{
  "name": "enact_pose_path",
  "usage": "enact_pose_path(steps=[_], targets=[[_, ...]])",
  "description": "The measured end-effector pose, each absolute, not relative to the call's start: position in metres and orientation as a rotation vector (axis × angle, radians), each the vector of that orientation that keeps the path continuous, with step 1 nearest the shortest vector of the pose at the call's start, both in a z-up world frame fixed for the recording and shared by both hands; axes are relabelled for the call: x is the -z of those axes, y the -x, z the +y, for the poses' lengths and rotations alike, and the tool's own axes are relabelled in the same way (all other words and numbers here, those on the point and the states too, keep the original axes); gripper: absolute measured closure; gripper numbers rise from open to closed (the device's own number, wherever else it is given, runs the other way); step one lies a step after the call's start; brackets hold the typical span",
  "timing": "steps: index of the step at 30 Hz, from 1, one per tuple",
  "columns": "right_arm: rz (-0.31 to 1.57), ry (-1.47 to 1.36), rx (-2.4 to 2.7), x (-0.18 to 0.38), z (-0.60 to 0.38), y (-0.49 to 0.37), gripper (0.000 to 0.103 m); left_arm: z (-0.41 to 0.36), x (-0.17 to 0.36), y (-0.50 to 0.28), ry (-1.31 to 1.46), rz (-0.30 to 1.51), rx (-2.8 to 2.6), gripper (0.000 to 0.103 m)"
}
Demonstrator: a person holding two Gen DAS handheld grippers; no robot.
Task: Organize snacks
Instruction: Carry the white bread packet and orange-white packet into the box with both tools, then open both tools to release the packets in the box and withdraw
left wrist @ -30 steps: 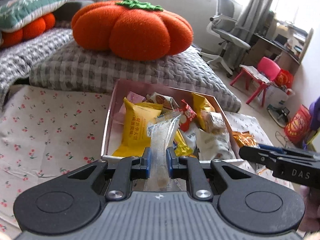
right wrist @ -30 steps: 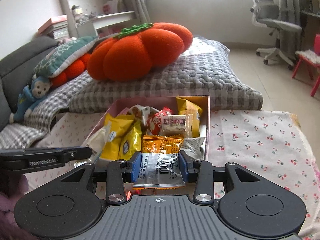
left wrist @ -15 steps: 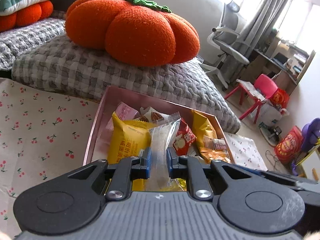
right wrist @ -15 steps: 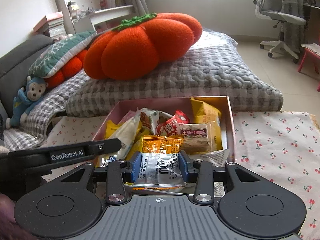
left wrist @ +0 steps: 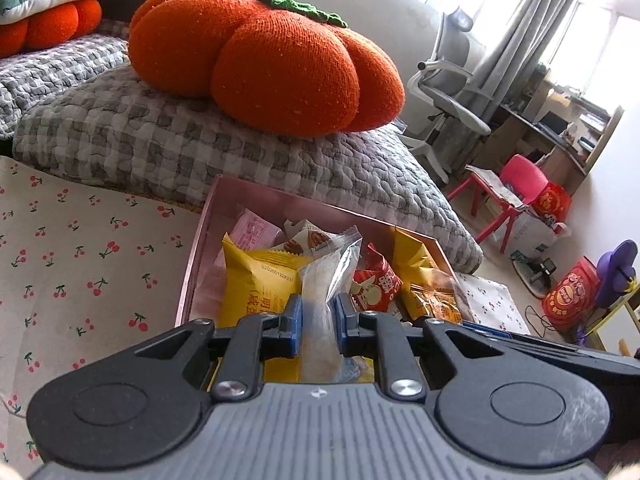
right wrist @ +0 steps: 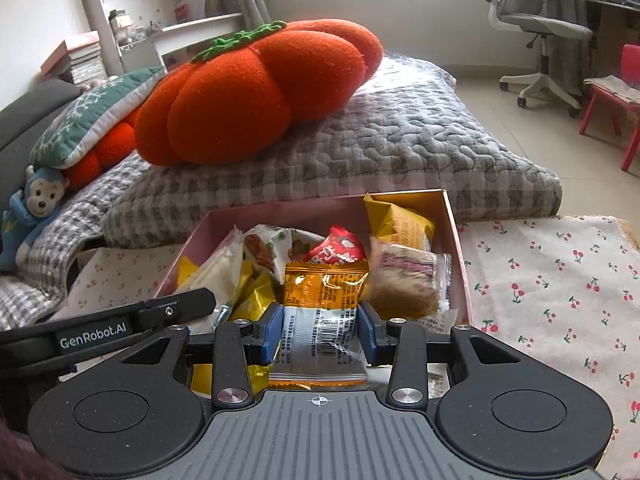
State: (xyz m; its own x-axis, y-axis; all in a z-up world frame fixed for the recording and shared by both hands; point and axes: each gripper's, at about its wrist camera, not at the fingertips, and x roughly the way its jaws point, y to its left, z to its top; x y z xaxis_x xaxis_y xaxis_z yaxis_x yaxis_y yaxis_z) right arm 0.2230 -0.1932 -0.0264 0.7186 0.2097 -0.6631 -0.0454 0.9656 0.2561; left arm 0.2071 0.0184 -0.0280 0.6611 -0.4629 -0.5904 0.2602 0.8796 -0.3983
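Cherry-print cloth (left wrist: 80, 264) on my left | left gripper (left wrist: 318, 314) fingers clamped on clear packet (left wrist: 320, 292), over pink box (left wrist: 200, 248) | right gripper (right wrist: 319, 330) fingers pinching orange packet (right wrist: 326, 286) above the same box | step: placing both; next I'd lower, then release | box floor hidden under snacks, labels unreadable

Pink box (right wrist: 456, 240) full of snack pkts, clear pkt (left wrist: 320, 304) upright, orange pkt (right wrist: 324, 292) over box

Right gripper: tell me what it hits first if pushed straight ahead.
Probably the red snack packet in the pink box, just beyond the orange packet the right gripper holds; depth is hard to judge.
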Motion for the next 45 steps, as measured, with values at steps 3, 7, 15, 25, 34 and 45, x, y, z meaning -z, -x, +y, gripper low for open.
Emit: enact_pose_path(steps=[3,7,15,25,34,45], targets=[[0.756,-0.233,-0.137,0.026,-0.195,-0.223,0.065,0.022,0.030,-0.207,0.312,0.740,0.431,0.087],[0.749,-0.256,-0.149,0.024,-0.198,-0.221,0.061,0.024,0.030,-0.206,0.317,0.740,0.442,0.083],[0.751,-0.278,-0.159,0.017,-0.201,-0.217,0.059,0.017,0.027,-0.201,0.287,0.731,0.450,0.077],[0.756,-0.251,-0.165,0.009,-0.204,-0.205,0.046,0.005,0.016,-0.192,0.236,0.720,0.456,0.055],[0.759,-0.209,-0.170,0.003,-0.212,-0.181,0.026,0.003,0.002,-0.178,0.127,0.729,0.425,0.027],[0.781,-0.152,-0.194,0.013,-0.208,-0.139,0.013,0.010,0.006,-0.149,0.010,0.779,0.377,0.007]])
